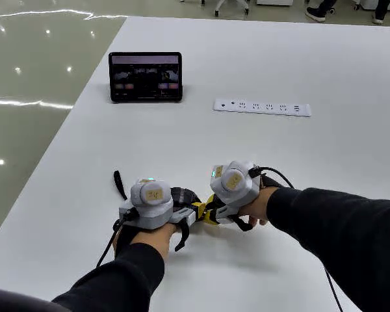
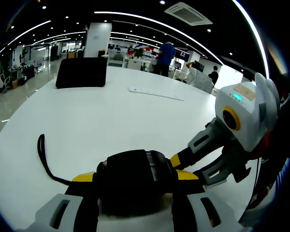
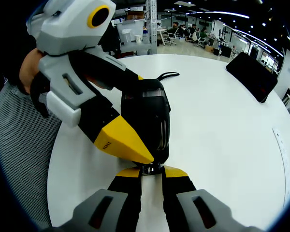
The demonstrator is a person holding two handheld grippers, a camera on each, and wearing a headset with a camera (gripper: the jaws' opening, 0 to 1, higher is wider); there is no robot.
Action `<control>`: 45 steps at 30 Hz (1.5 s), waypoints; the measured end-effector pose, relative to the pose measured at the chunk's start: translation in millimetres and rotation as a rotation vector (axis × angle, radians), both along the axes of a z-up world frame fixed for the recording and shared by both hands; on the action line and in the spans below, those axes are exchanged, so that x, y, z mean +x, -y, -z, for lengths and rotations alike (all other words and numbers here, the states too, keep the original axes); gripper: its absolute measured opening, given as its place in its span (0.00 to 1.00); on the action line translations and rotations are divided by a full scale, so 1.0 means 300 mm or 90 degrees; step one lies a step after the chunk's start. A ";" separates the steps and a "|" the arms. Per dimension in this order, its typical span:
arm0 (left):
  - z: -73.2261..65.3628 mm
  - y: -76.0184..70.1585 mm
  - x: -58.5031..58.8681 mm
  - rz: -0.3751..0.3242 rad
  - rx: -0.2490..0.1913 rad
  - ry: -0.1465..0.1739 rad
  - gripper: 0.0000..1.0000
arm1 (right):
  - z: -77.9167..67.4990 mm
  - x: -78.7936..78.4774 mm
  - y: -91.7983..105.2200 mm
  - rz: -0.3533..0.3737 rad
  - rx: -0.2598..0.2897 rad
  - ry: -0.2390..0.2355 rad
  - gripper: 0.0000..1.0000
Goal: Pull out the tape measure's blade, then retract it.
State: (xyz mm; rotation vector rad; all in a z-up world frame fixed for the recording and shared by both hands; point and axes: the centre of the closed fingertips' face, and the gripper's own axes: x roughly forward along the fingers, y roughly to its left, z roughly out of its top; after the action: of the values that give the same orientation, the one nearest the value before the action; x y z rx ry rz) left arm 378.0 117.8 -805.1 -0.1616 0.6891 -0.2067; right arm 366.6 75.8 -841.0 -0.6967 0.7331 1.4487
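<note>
While both claws bear on it, the tape measure (image 3: 147, 113) rests on the white table (image 1: 312, 149) just in front of the person.

The left gripper (image 2: 135, 178) has its jaws spread wide around the black body, one yellow-tipped jaw pressed against each side, gripping it. The right gripper (image 3: 152, 171) has its jaws pinched almost together on a small metal piece at the end of the body facing it. The tape measure's black strap (image 2: 42, 154) lies curled on the table beside the body. A tablet (image 1: 145, 77) and a power strip (image 1: 261, 107) sit well apart, farther back.
</note>
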 end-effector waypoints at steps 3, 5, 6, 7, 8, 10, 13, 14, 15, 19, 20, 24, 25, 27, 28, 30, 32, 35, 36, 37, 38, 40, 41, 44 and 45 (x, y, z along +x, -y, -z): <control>0.000 -0.001 0.000 0.000 -0.002 -0.002 0.58 | 0.000 0.000 0.001 0.010 -0.002 -0.009 0.12; 0.001 0.001 0.000 0.003 -0.005 -0.006 0.59 | 0.000 0.000 -0.001 0.014 -0.008 -0.011 0.12; 0.001 0.002 -0.001 0.006 -0.006 -0.008 0.59 | 0.000 -0.001 -0.001 0.015 -0.011 -0.011 0.12; 0.001 0.004 -0.004 0.015 -0.003 -0.010 0.59 | 0.000 -0.003 -0.001 0.015 -0.014 -0.011 0.12; 0.002 0.004 -0.006 0.021 -0.002 -0.014 0.60 | 0.000 -0.006 -0.001 0.015 -0.015 -0.010 0.13; 0.005 0.004 -0.007 0.029 -0.003 -0.019 0.60 | 0.001 -0.007 0.000 0.015 -0.016 -0.007 0.14; -0.013 0.004 0.002 0.054 0.017 -0.009 0.60 | 0.001 -0.006 0.007 0.030 -0.017 -0.013 0.17; -0.021 0.004 0.005 0.057 0.012 -0.006 0.61 | 0.000 -0.002 0.011 0.036 -0.018 -0.012 0.22; -0.031 -0.001 0.010 0.061 0.005 -0.003 0.64 | -0.003 0.004 0.020 0.042 -0.019 -0.006 0.25; -0.052 -0.025 0.025 0.077 0.000 0.013 0.85 | -0.032 0.022 0.047 0.063 -0.006 0.012 0.31; -0.061 -0.032 0.030 0.082 -0.002 0.022 0.91 | -0.039 0.028 0.053 0.070 -0.001 0.016 0.35; -0.114 -0.023 0.027 0.153 -0.051 0.056 1.00 | -0.090 0.052 0.088 0.125 0.045 0.021 0.54; -0.120 -0.053 0.025 0.167 -0.024 0.059 1.00 | -0.100 0.053 0.107 0.131 0.048 0.022 0.58; -0.139 -0.044 0.011 0.211 -0.046 0.064 1.00 | -0.117 0.055 0.139 0.139 0.054 0.034 0.63; -0.147 -0.044 0.004 0.228 -0.049 0.069 1.00 | -0.127 0.052 0.152 0.142 0.057 0.037 0.64; -0.173 -0.061 0.000 0.259 -0.016 0.106 1.00 | -0.147 0.049 0.176 0.153 0.071 0.042 0.65; -0.198 -0.078 -0.016 0.281 -0.002 0.130 1.00 | -0.160 0.043 0.214 0.160 0.075 0.054 0.68; -0.188 -0.124 -0.050 0.281 -0.008 0.102 1.00 | -0.186 0.033 0.273 0.178 0.091 0.069 0.71; -0.182 -0.135 -0.058 0.282 -0.007 0.093 1.00 | -0.194 0.033 0.288 0.185 0.094 0.076 0.73; -0.179 -0.156 -0.068 0.280 0.007 0.091 1.00 | -0.213 0.037 0.308 0.197 0.106 0.094 0.74; -0.181 -0.166 -0.075 0.284 0.014 0.094 1.00 | -0.228 0.036 0.319 0.206 0.119 0.099 0.77; -0.193 -0.187 -0.094 0.288 0.019 0.099 1.00 | -0.253 0.017 0.352 0.216 0.132 0.099 0.79; -0.201 -0.195 -0.103 0.293 0.025 0.103 1.00 | -0.259 0.011 0.366 0.219 0.133 0.102 0.80; -0.232 -0.221 -0.143 0.307 0.036 0.112 0.98 | -0.288 -0.003 0.413 0.236 0.144 0.118 0.80; -0.250 -0.232 -0.156 0.309 0.036 0.118 0.98 | -0.299 -0.011 0.435 0.247 0.150 0.119 0.82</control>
State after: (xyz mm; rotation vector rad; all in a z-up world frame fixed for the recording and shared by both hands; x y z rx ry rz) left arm 331.3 187.5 -730.1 0.0821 0.5399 -0.6590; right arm 363.3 -54.7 -751.3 -0.4685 0.5077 1.0760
